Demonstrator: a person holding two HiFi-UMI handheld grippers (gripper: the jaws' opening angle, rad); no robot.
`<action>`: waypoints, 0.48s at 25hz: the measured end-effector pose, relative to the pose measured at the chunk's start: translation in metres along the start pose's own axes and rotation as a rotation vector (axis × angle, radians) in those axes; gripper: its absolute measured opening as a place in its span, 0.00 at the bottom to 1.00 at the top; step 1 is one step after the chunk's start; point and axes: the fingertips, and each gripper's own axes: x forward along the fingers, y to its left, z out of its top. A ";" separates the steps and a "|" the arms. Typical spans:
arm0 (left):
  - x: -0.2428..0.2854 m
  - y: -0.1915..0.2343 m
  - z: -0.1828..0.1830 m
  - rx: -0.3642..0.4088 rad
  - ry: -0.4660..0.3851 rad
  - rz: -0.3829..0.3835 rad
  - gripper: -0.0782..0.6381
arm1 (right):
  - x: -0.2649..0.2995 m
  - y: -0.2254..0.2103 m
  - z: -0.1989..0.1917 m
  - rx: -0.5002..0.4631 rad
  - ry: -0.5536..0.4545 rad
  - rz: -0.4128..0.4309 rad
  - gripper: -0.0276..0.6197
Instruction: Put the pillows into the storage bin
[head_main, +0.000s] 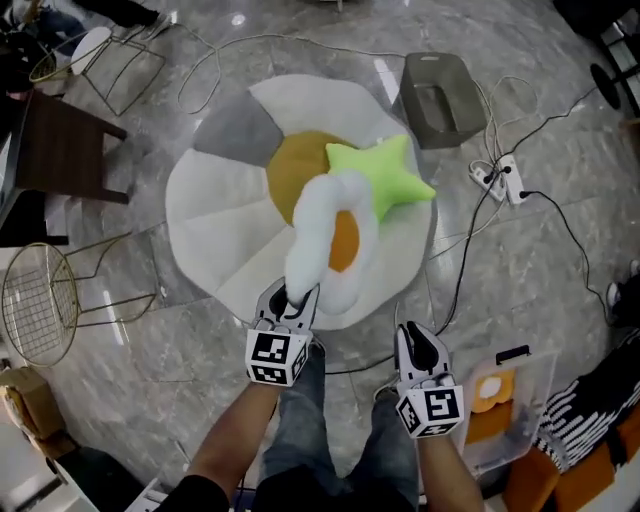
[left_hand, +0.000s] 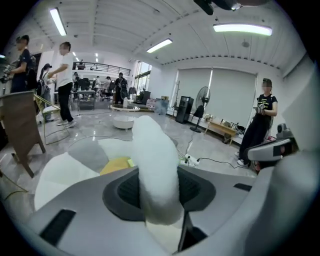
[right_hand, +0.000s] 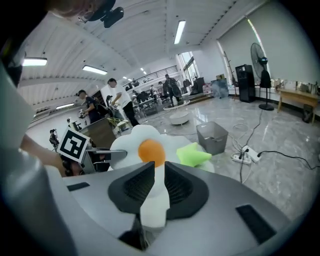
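Two tools pinch the white edge of the egg pillow (head_main: 335, 235) — the left tool (head_main: 288, 297) on a fat fold, the right tool (head_main: 410, 332) on a thin bit. It hangs well short of the storage bin (head_main: 440, 95). That thin pinch may slip — then it drops early.

A wide hall is being lit by long ceiling strips (left_hand: 242, 29), and their glare is being reflected by the polished grey marble floor (head_main: 560, 260). A round white, grey and yellow rug (head_main: 200, 220) is being shown spread at the middle. At the left, space is being taken by wire-frame stools (head_main: 40, 300) and a dark wooden chair (head_main: 60, 150). At the right, a power strip (head_main: 505, 182) is being fed by trailing cables. Far off, a standing fan (left_hand: 202, 96) is being backed by pale blinds (left_hand: 235, 95).
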 end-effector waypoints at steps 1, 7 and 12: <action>0.006 -0.021 0.004 0.016 0.002 -0.031 0.34 | -0.014 -0.015 -0.001 0.013 -0.012 -0.030 0.16; 0.035 -0.144 0.023 0.153 0.015 -0.222 0.34 | -0.096 -0.103 -0.012 0.112 -0.072 -0.216 0.16; 0.049 -0.232 0.036 0.243 0.036 -0.370 0.34 | -0.154 -0.153 -0.026 0.199 -0.117 -0.364 0.16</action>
